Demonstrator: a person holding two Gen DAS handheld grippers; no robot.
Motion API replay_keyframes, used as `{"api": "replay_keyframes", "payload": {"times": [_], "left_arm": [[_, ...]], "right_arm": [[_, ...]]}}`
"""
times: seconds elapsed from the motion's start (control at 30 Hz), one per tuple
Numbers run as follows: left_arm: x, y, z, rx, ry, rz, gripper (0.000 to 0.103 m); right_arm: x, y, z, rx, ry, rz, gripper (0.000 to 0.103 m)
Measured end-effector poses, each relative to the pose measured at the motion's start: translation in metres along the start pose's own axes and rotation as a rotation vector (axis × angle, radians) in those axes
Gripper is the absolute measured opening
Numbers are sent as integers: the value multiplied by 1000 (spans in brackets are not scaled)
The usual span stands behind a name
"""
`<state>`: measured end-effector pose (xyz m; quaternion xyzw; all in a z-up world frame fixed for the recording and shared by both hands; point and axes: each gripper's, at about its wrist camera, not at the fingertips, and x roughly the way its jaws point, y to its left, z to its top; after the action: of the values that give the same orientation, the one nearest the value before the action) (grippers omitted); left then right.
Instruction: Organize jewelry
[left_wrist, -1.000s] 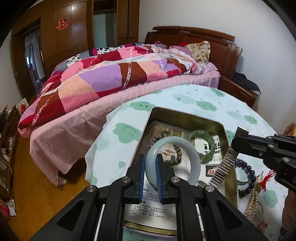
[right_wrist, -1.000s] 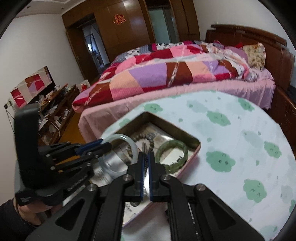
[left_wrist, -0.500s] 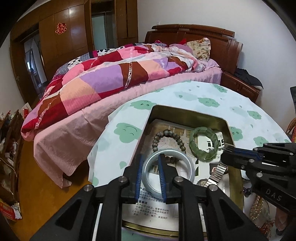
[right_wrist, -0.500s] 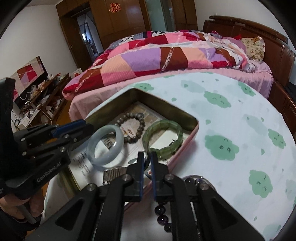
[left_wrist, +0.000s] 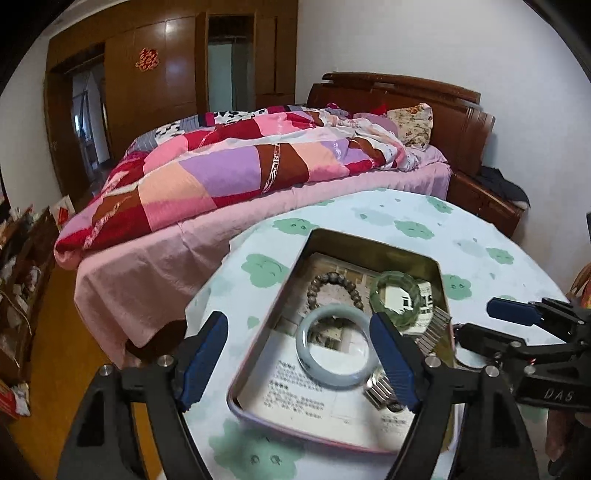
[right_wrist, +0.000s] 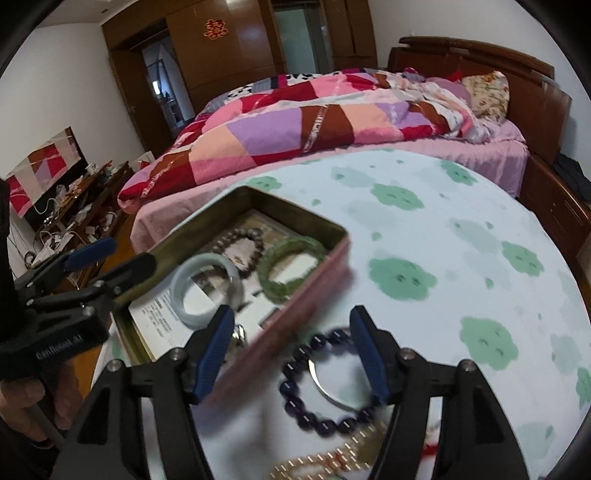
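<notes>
On the round table under its white cloth with green cloud prints (right_wrist: 424, 229) sits a shallow rectangular metal tin with a pink outer wall (left_wrist: 376, 246), its long axis running away from me toward the bed. Inside it, on printed paper, a pale blue-white jade bangle (left_wrist: 334, 347) lies flat, with a brown wooden bead bracelet (left_wrist: 334, 284) beyond it, a green stone bangle (left_wrist: 397, 299) to the right, and a ribbed silver metal watch band (left_wrist: 432, 332) stretched diagonally along the tin's right side. My left gripper (left_wrist: 301, 356) hovers over the pale bangle, jaws opening wide, gripping nothing. My right gripper (right_wrist: 293, 354) is opening too, empty, poised above a dark purple bead bracelet (right_wrist: 325, 384) lying flat on the cloth just beside the tin.
</notes>
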<state>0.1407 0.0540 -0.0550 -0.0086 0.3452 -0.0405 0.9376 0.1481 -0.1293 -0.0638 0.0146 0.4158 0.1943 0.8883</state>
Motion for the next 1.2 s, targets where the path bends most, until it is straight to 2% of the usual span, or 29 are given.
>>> {"api": "replay_keyframes", "payload": {"times": [0.13,0.3,0.53,0.87,1.07,1.2], "left_arm": [[-17,-5,-13,-20,-18,-32,79],[-38,-19,-30,19,-35,-29,79],[-57,-41,-50,66,-24,-63,79],[-65,-91,-91,183,45,-140,79],[-70,-111,-106,232,66,-174,79],[-73,-111,-111,246,70,-178,79]], "right_arm": [[-17,-14,-14,9,7,-28,72],[-33,-33,-36,28,26,-79,73],[-56,-59,-79,88,50,-148,76],[-76,-61,-124,156,31,-163,75],[-81,-60,-135,172,16,-172,76],[-85,-52,-139,145,5,-172,75]]}}
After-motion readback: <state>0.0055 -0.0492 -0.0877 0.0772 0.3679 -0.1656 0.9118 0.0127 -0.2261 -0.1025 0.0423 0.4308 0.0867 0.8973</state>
